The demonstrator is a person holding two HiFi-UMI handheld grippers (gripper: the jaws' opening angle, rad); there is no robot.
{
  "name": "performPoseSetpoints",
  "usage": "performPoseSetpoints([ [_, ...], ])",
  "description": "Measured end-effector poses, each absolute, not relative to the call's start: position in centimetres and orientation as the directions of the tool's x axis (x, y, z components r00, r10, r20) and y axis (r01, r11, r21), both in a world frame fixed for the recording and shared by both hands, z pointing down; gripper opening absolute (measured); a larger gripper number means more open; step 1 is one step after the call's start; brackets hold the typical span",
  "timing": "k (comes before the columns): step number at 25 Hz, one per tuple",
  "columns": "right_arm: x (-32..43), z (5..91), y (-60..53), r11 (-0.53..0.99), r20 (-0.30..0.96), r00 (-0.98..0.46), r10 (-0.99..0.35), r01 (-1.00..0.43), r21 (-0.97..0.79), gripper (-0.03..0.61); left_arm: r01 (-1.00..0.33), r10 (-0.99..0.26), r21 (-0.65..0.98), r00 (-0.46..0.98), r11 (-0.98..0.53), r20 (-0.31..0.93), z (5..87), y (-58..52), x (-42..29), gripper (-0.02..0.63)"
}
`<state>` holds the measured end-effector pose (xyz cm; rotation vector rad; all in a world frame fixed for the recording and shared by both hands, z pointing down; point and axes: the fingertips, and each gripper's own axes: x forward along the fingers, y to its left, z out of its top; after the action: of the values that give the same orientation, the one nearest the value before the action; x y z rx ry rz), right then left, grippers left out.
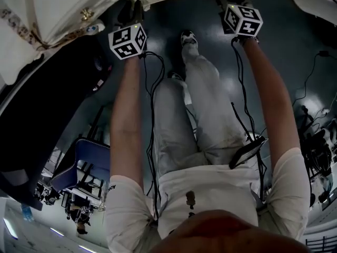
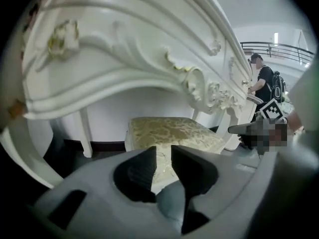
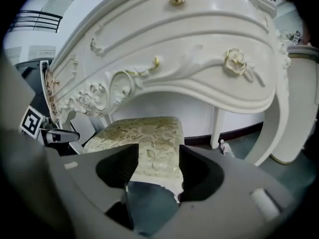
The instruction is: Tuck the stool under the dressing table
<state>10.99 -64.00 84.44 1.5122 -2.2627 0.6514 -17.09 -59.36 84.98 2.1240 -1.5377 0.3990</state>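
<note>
A gold-cushioned stool (image 3: 142, 138) sits under the carved white desk (image 3: 199, 44). The left tongs (image 2: 163, 152) hover narrowly parted and the right tongs (image 3: 158, 153) spread wide, both empty.

A white short-sleeved shirt (image 1: 210, 188), pale trousers (image 1: 189, 120), seemingly black-and-white shoes (image 1: 188, 38), with black cables (image 1: 151, 162) trailing from marker cubes (image 1: 128, 40).

Open indoor hall, upper railing (image 2: 279, 47), dark glossy floor (image 1: 295, 51) (ornate dressing table (image 3: 199, 49))
</note>
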Motion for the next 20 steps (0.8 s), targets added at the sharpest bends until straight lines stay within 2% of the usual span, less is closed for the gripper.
performPoseSetpoints([
  [4, 11.1, 81.2, -61.0, 0.324, 0.543, -0.391, -0.743, -0.92, -0.22, 0.185, -0.935, -0.781, 0.207, 0.354, -0.288, 0.515, 81.6, -56.0, -16.1, 0.009],
  [7, 10.6, 78.9, -59.2, 0.327, 0.553, -0.396, -0.733, -0.918, -0.224, 0.081, -0.929, -0.777, 0.218, 0.37, -0.299, 0.509, 79.0, -54.2, -15.5, 0.008],
  [10, 9.7, 75.7, -56.9, 0.368, 0.557, -0.422, -0.716, -0.905, -0.213, 0.011, -0.923, -0.776, 0.218, 0.385, -0.318, 0.5, 75.5, -52.1, -14.7, 0.008],
  [20, 10.2, 61.5, -48.3, 0.39, 0.474, -0.464, -0.748, -0.886, -0.252, 0.005, -0.898, -0.79, 0.216, 0.44, -0.383, 0.427, 61.1, -44.2, -13.3, 0.008],
])
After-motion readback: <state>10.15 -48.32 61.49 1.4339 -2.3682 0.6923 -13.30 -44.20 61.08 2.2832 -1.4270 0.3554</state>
